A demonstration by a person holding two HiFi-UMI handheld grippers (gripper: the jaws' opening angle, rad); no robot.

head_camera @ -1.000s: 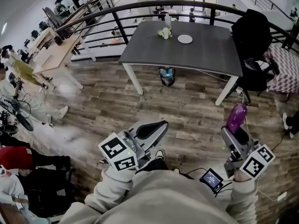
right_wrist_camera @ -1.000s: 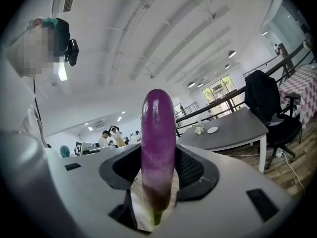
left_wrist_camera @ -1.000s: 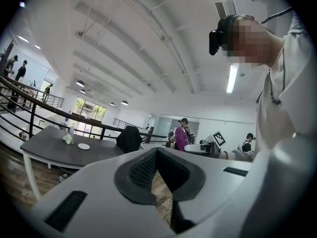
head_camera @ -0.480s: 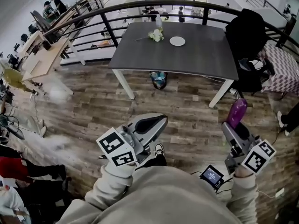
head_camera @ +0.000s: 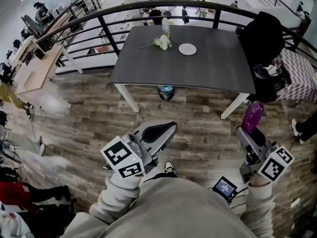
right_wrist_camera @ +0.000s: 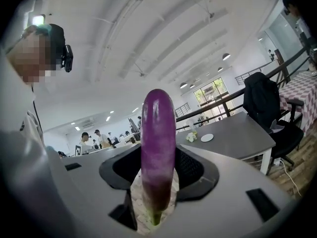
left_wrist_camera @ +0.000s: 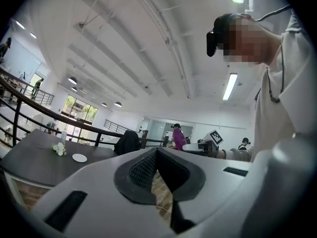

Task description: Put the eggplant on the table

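Note:
A purple eggplant [head_camera: 252, 117] stands upright, stem end down, in my right gripper [head_camera: 247, 133], whose jaws are shut on its lower half. In the right gripper view the eggplant [right_wrist_camera: 157, 143] fills the middle between the pads [right_wrist_camera: 194, 168]. My left gripper [head_camera: 170, 128] is held level at the lower left of the head view, shut with nothing in it; its tips meet in the left gripper view [left_wrist_camera: 156, 155]. The dark grey table [head_camera: 198, 68] stands ahead across the wooden floor, apart from both grippers.
On the table's far side lie a white plate [head_camera: 187, 49] and a small bunch of white flowers [head_camera: 162, 42]. A black chair with a dark jacket [head_camera: 262, 38] stands at its right end. A bin [head_camera: 166, 91] sits under it, and a curved black railing [head_camera: 89, 19] runs behind.
The table has drawn nearer and larger in the head view as both grippers were carried toward it. The eggplant stays in the right gripper's jaws; the left stays shut.

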